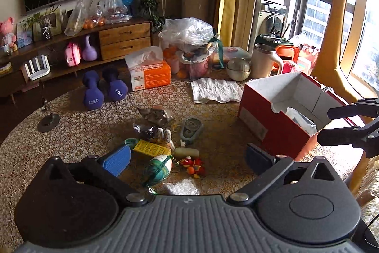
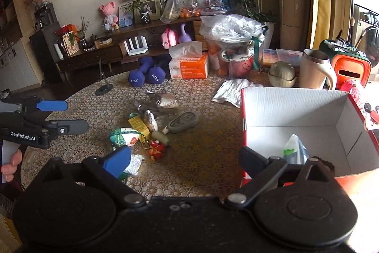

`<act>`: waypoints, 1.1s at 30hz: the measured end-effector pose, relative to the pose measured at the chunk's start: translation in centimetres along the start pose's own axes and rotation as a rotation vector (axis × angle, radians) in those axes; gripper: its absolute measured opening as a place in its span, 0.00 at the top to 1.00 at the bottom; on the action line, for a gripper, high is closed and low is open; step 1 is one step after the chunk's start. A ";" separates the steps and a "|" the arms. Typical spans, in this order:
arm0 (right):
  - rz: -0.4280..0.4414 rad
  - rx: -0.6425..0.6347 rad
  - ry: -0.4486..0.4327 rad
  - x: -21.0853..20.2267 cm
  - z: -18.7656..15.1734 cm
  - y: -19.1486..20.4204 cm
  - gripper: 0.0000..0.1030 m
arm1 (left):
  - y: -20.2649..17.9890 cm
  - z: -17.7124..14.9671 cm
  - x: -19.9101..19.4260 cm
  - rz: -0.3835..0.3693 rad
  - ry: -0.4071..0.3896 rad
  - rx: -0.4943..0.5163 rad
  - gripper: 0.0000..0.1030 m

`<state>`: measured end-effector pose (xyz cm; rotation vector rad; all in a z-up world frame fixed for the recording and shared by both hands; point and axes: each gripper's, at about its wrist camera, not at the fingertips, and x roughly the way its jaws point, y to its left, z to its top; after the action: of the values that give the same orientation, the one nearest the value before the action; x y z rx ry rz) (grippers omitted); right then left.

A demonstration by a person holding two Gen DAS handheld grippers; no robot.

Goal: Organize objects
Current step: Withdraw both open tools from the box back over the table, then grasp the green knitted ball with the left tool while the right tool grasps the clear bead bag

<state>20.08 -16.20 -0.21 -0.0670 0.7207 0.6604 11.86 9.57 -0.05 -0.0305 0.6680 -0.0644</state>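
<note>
Several small items lie heaped mid-table: a yellow box (image 1: 151, 148), a green-and-white pouch (image 1: 158, 168), a red keychain toy (image 1: 193, 165), a grey tape dispenser (image 1: 191, 129) and foil packets (image 1: 155, 115). My left gripper (image 1: 187, 158) hangs open just before this heap, nothing between its pads. A red cardboard box (image 1: 272, 125) with a white inside stands to the right, a plastic bag (image 2: 293, 146) lying in it. My right gripper (image 2: 187, 159) is open and empty, its right finger over the red box's (image 2: 244, 115) near corner. The left gripper (image 2: 68, 116) shows at that view's left edge.
Two purple dumbbells (image 1: 104, 93), an orange tissue box (image 1: 150, 74), a white cloth (image 1: 215, 90), a bowl (image 1: 238, 68), a cream mug (image 1: 266, 61) and a bagged fruit bowl (image 1: 189, 39) line the table's far side. A small black stand (image 1: 48, 121) sits near the left rim.
</note>
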 end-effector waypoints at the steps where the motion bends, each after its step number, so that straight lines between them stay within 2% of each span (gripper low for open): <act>1: 0.006 -0.001 0.005 0.4 0.0 0.3 0.06 | 0.7 -0.4 0.0 0.007 0.005 -0.014 0.00; 9: 0.036 -0.018 0.056 3.8 0.0 2.2 0.06 | 4.0 -3.8 0.9 0.080 0.029 -0.057 0.00; 17: 0.072 -0.078 0.108 7.1 -1.1 4.2 0.07 | 5.6 -5.6 3.6 0.102 0.047 -0.063 0.00; 26: 0.102 -0.126 0.181 11.7 -2.3 5.6 0.09 | 6.5 -5.9 7.0 0.077 0.065 -0.077 0.00; 33: 0.134 -0.130 0.222 15.0 -3.1 6.5 0.11 | 6.2 -4.2 9.2 0.022 0.064 -0.102 0.00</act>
<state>22.90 -3.82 -11.00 -0.2153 0.9011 0.8368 16.75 15.04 -9.33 -0.1197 0.7348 -0.0098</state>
